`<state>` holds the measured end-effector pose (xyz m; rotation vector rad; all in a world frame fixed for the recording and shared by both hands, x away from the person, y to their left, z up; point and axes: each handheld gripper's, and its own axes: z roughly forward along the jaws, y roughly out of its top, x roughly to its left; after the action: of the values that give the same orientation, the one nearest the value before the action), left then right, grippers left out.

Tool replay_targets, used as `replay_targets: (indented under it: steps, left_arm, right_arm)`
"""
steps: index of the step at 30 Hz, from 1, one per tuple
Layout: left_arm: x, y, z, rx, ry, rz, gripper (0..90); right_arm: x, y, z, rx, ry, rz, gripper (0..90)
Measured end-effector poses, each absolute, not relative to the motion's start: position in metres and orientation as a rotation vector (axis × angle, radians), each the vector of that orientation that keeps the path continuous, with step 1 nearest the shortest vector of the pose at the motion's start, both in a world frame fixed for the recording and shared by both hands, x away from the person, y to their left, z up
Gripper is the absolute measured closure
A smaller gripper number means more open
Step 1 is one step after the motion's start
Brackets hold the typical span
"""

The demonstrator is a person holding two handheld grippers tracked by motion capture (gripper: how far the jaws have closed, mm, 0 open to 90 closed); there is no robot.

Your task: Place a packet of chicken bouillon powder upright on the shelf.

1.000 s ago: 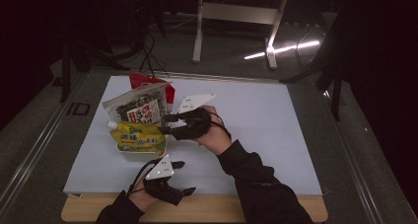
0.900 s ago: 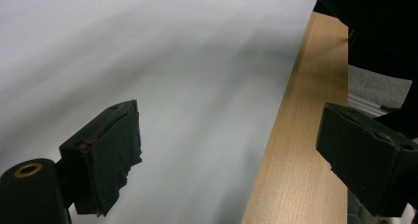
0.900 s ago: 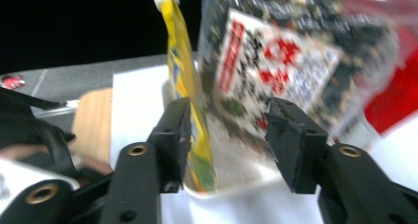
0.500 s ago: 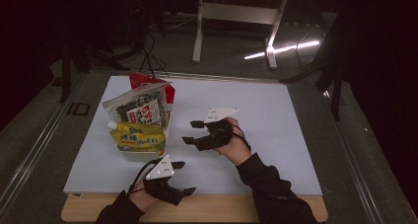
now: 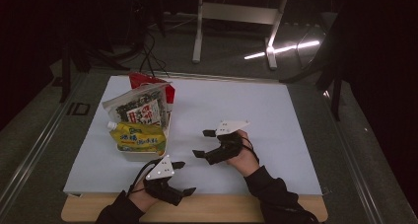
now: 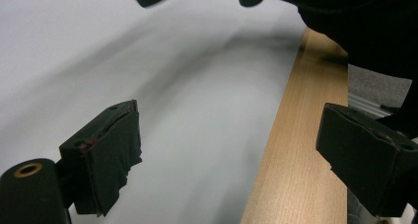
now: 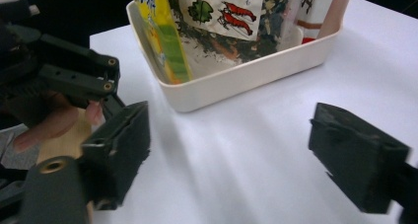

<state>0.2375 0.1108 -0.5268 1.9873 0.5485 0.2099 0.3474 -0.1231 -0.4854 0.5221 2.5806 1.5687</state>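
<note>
A cream tray (image 5: 143,156) stands on the left of the white sheet (image 5: 276,110) and holds a yellow pouch (image 5: 138,137), a seaweed packet (image 5: 138,108) and a red packet (image 5: 167,93) upright behind them. My right gripper (image 5: 203,143) rests to the tray's right, pointing at it. Its jaws have just been opening and stand open with nothing between them. In the right gripper view (image 7: 236,160) the tray (image 7: 236,81), the yellow pouch (image 7: 162,31) and the seaweed packet (image 7: 231,17) lie just ahead. My left gripper (image 5: 183,177) sits open and empty at the table's front edge, over bare sheet (image 6: 197,110).
The wooden table edge (image 5: 222,209) runs along the front, below the sheet, and shows beside the left jaws (image 6: 300,135). Grey floor and metal table legs (image 5: 199,31) lie beyond the far side. The sheet's right half holds no objects.
The right gripper has drawn back from the tray, moving right, toward the person and down to the sheet, with its jaws spreading wider. The left gripper has stayed put.
</note>
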Motion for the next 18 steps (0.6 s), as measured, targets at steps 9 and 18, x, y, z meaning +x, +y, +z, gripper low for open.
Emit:
replay_targets:
  steps: [9,18]
  left_arm:
    - [0.238,0.11,-0.527,1.992,0.546,0.208,10.9]
    - [0.237,0.109,-0.528,1.997,0.542,0.211,10.8]
  right_arm:
    - [0.345,-0.14,-0.505,0.592,2.578,1.531,15.1]
    - [0.348,-0.145,-0.516,0.588,2.585,1.485,15.3]
